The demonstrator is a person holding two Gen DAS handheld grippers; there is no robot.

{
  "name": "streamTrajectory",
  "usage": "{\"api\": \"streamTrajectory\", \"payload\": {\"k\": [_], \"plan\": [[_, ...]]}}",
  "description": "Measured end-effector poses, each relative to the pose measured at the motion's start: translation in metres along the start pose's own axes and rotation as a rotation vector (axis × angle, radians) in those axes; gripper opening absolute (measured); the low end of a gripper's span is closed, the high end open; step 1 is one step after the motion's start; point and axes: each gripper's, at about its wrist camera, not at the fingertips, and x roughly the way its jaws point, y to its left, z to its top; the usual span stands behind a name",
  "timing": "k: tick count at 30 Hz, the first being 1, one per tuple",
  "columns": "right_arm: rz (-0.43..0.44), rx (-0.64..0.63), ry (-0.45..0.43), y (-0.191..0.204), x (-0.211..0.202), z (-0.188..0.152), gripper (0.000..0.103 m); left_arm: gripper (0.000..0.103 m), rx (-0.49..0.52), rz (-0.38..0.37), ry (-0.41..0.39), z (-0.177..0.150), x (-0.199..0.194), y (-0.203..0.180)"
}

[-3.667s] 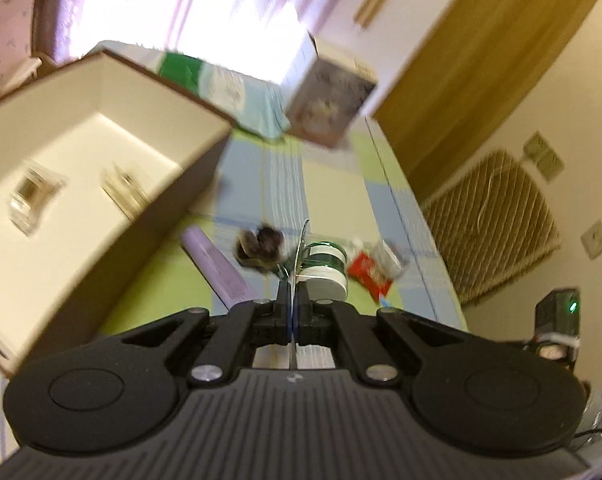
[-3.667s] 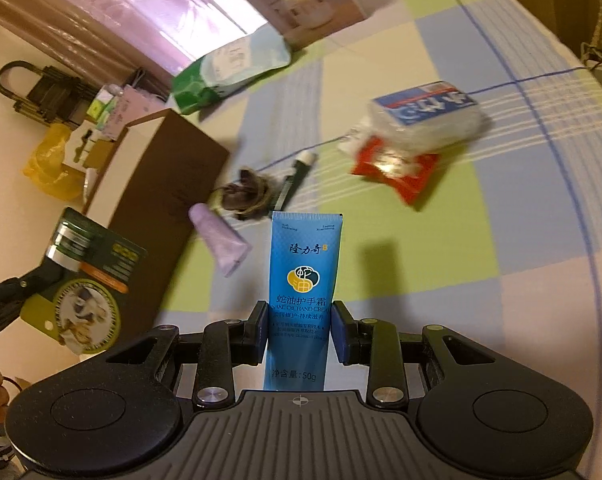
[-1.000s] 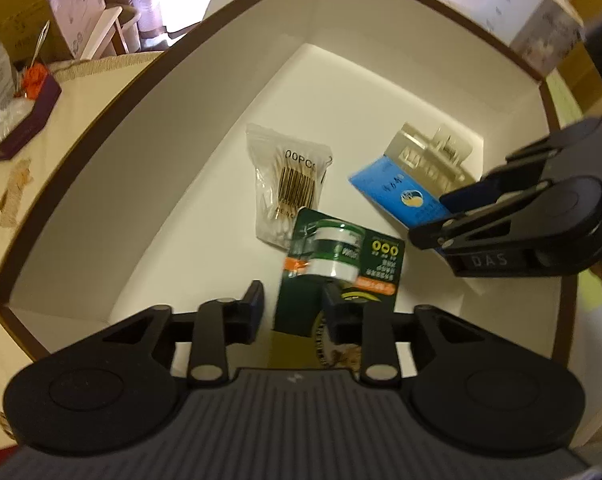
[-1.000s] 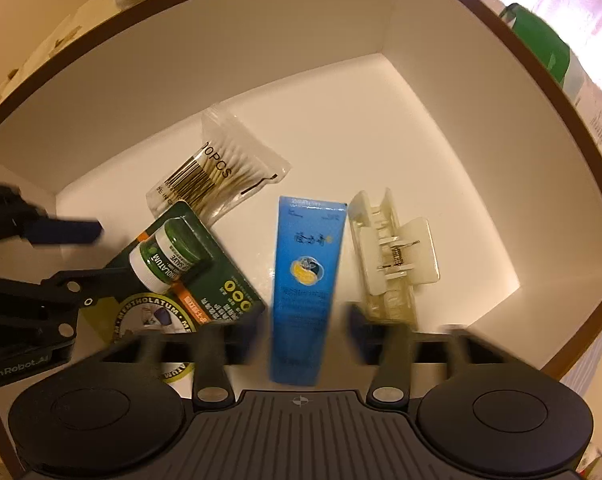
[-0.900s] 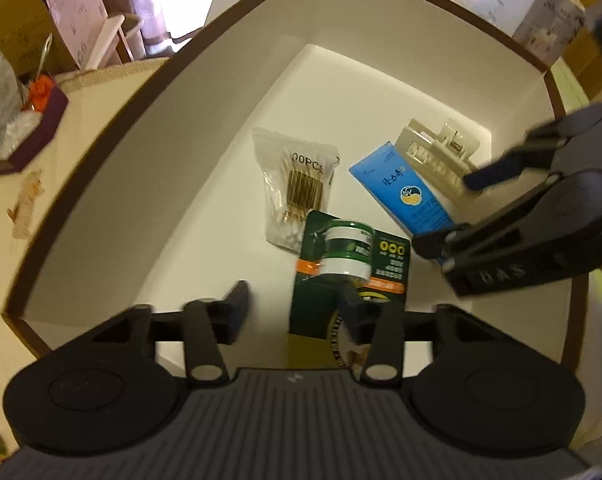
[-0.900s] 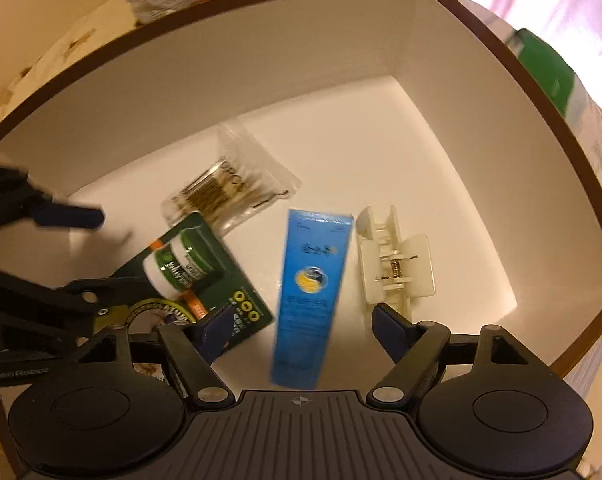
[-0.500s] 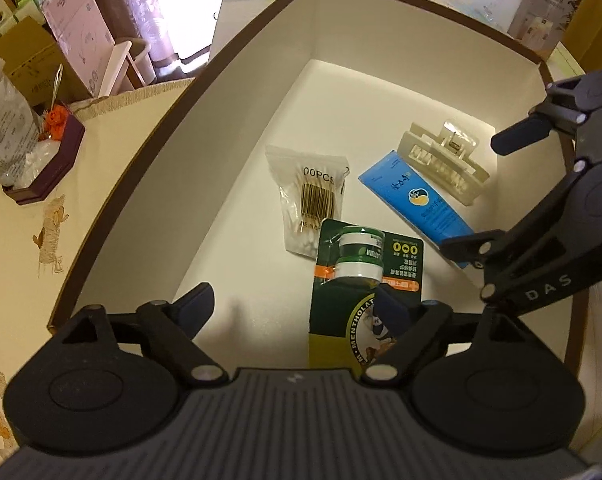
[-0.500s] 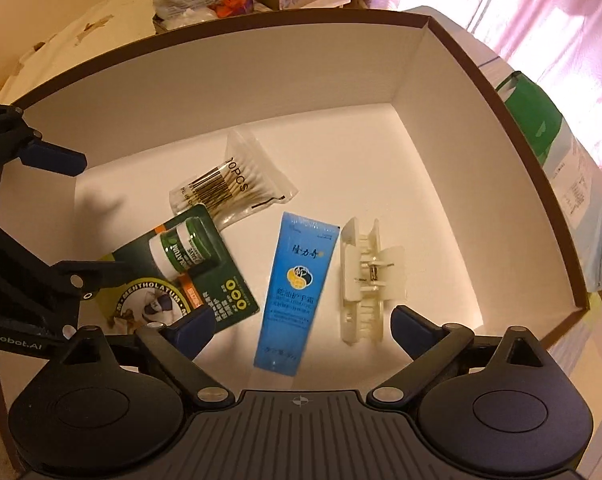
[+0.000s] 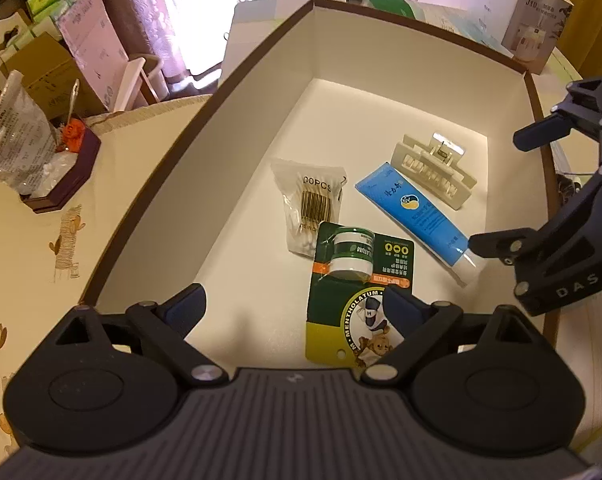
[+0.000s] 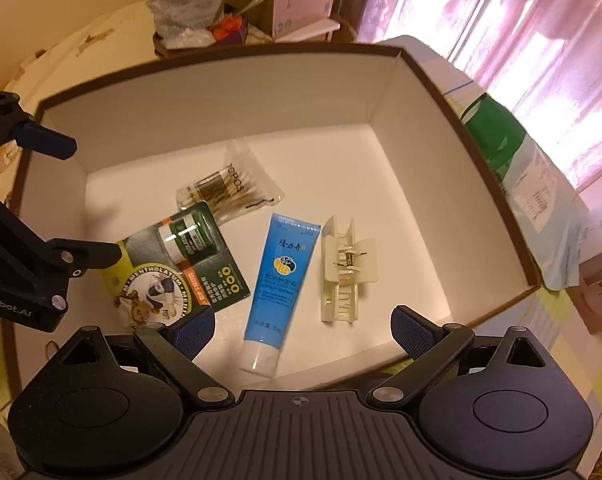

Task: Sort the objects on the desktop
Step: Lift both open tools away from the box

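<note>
- Both grippers hang over a white-lined box point(image 9: 381, 92) with a brown rim; the left gripper point(image 9: 293, 304) has its jaws spread wide with nothing between them; the right gripper point(image 10: 303, 326) is likewise spread and empty.
- Four sorted items lie on the box floor; a green Mentholatum card point(image 10: 181, 272) carrying a small jar sits toward the near-left corner in the right wrist view, its far end overlapping a clear bag of cotton swabs point(image 10: 229, 188).
- A blue hand-cream tube point(image 10: 281, 280) lies just beside the card, cap end toward the near wall; a cream hair claw clip point(image 10: 347, 268) lies alongside the tube on its right, close but whether touching cannot be told.
- The far half of the box floor shows bare; no item leans on a wall.
- Step in hand, by judgement: a drop-off appears complete, since both tools stand open above items that rest flat.
- Beyond the box's right wall, a green-and-white pouch point(image 10: 521, 168) lies on the tablecloth; a printed carton point(image 9: 537, 20) stands past the far corner in the left wrist view; whether either belongs to the sorting cannot be told.
- The next move likely calls for lifting both grippers clear of the rim without catching the walls, then swinging toward the desktop for whatever is left to sort; none of that surface shows clearly here, so how much remains is unknown.
</note>
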Motion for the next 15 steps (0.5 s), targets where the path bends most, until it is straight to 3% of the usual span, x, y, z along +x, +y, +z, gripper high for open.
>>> {"api": "streamTrajectory", "payload": {"k": [15], "plan": [[0.013,0.019,-0.126,0.007,-0.049,-0.028,0.1,0.096,-0.019,0.054,-0.07,-0.02,-0.045,-0.019]]}}
